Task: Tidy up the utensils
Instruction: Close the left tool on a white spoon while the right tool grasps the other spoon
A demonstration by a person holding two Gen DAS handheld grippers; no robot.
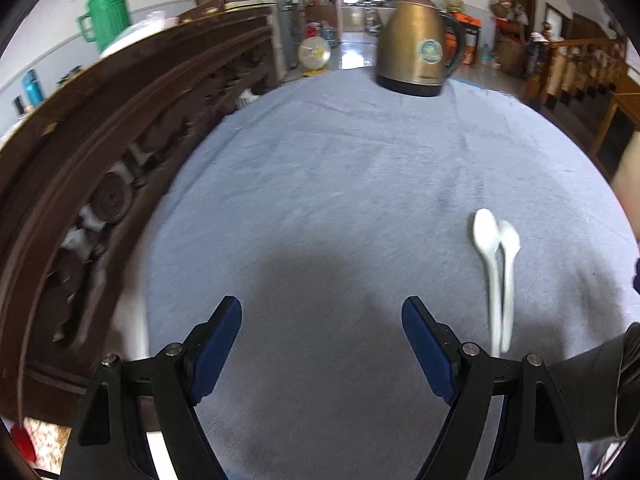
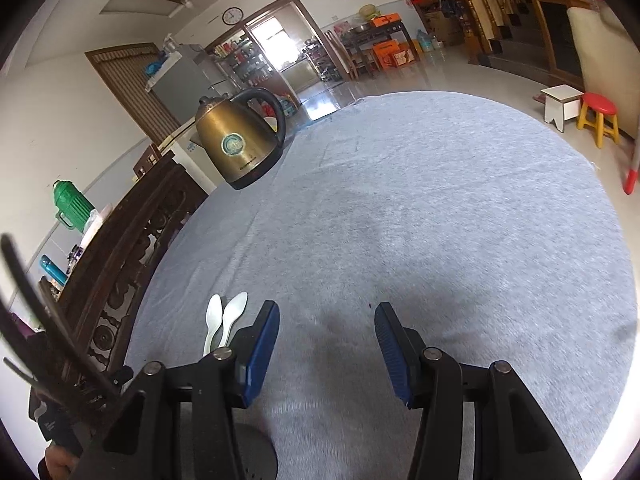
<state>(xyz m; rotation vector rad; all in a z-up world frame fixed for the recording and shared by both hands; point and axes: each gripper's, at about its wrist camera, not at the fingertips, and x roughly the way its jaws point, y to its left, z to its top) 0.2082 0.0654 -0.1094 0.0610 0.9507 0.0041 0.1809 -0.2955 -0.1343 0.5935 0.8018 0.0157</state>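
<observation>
On the blue-grey cloth [image 1: 360, 168] covering the table, toward its near edge, we find two white spoons [image 1: 498, 272] lying side by side, bowls pointing away from us, handles toward us. Their bowls touch or nearly touch; the handles run close and roughly parallel. In the left wrist view they are slightly blurred, so we cannot tell whether one handle overlaps the other.

We hold the left gripper [image 1: 322, 344] above the cloth, spread wide, gripping nothing, its blue pads [image 1: 216, 356] facing each other across bare fabric. The spoons lie just to the right of its right finger, apart from it.

We hold the right gripper [image 2: 327, 344] likewise parted and empty. In the right wrist view the spoons [image 2: 224, 320] sit just left of its left finger, their handle ends passing behind that finger; we cannot tell whether they touch it.

A dark shadow falls on the cloth between and ahead of each gripper's fingers.

At the far edge of the table, left of centre, a brass-coloured electric kettle [image 1: 418, 46] stands upright on a black base, black handle, round teal label on its side. It is well apart from the spoons.

Along the table's left edge runs a carved dark wooden bench back [image 1: 120, 152]. Beyond it a green jug [image 1: 106, 14] stands.
</observation>
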